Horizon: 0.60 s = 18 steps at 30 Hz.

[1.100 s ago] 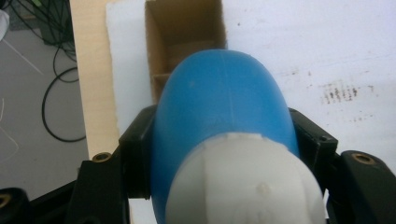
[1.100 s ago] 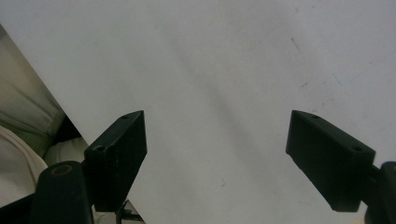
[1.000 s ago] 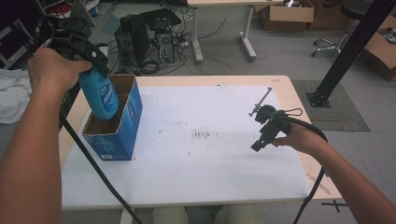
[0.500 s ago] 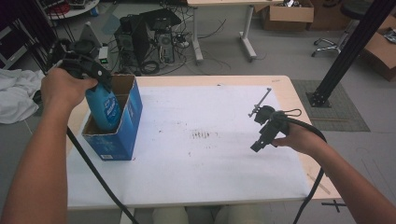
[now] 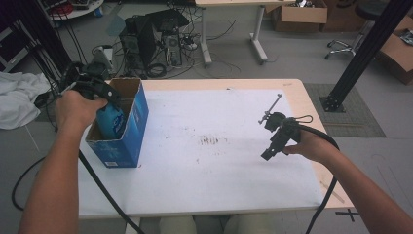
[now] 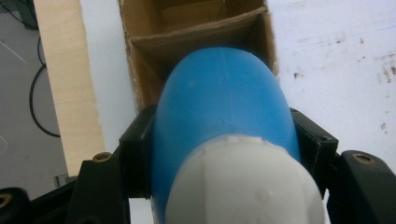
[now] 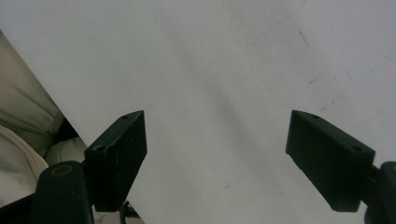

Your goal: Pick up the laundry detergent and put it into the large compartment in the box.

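A blue bottle (image 5: 112, 122) with a white cap (image 6: 245, 184) hangs partly inside the open blue cardboard box (image 5: 131, 131) at the table's left. My left gripper (image 5: 100, 92) is shut on the blue bottle (image 6: 224, 100), its black jaws pressing both sides just below the cap. The box's brown interior (image 6: 187, 28) lies right beneath the bottle. My right gripper (image 5: 270, 151) hovers over the white table top (image 5: 209, 161) at the right, open, with nothing between its jaws; its fingers (image 7: 119, 154) stand wide apart above bare white surface (image 7: 210, 93).
The box stands at the table's left edge. A thin metal rod (image 5: 272, 107) juts from the right gripper's top. Faint dark smudges (image 5: 212, 141) mark the table middle. Beyond the table are computers and cables (image 5: 156, 44), cardboard boxes (image 5: 299, 14) and a black post (image 5: 363, 53).
My left gripper has lowered the blue bottle from above the box down into it. The right gripper has stayed in place.
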Motion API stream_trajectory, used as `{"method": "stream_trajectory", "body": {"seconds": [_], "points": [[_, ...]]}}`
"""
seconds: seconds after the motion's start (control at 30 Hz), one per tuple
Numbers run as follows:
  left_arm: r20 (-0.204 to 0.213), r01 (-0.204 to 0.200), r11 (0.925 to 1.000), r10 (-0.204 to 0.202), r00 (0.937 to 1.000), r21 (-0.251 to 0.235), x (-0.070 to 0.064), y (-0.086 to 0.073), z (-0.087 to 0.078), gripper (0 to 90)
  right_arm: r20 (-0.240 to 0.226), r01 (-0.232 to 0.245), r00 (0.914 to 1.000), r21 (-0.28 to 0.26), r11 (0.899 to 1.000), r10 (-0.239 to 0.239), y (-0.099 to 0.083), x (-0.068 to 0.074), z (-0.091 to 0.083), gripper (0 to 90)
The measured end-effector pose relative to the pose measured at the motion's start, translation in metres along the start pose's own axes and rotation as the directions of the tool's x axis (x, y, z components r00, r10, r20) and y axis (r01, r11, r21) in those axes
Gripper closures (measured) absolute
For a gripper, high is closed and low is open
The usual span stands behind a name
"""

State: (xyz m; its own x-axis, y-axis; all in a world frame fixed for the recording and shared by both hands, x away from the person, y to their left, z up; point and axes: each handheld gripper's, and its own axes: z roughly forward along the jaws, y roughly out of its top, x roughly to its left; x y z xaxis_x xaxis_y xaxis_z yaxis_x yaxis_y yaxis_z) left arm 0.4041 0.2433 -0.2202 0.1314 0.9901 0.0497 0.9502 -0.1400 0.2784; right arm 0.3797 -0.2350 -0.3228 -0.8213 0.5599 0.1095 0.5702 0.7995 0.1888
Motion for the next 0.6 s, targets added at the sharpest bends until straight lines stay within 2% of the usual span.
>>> {"method": "stream_trajectory", "body": {"seconds": [0.2, 0.6], "points": [[0.015, 0.001, 0.9995, -0.001, 0.9999, 0.031, 0.001, -0.005, 0.025, 38.1, -0.002, 0.000, 1.0000, 0.010, 1.000, 0.000, 0.001, 0.000, 0.001, 20.4], [0.018, 0.006, 0.9977, -0.007, 0.9998, 0.067, 0.003, -0.012, 0.051, 38.1, -0.004, -0.002, 1.0000, 0.016, 1.000, 0.002, 0.002, -0.002, 0.004, 20.4]]}}
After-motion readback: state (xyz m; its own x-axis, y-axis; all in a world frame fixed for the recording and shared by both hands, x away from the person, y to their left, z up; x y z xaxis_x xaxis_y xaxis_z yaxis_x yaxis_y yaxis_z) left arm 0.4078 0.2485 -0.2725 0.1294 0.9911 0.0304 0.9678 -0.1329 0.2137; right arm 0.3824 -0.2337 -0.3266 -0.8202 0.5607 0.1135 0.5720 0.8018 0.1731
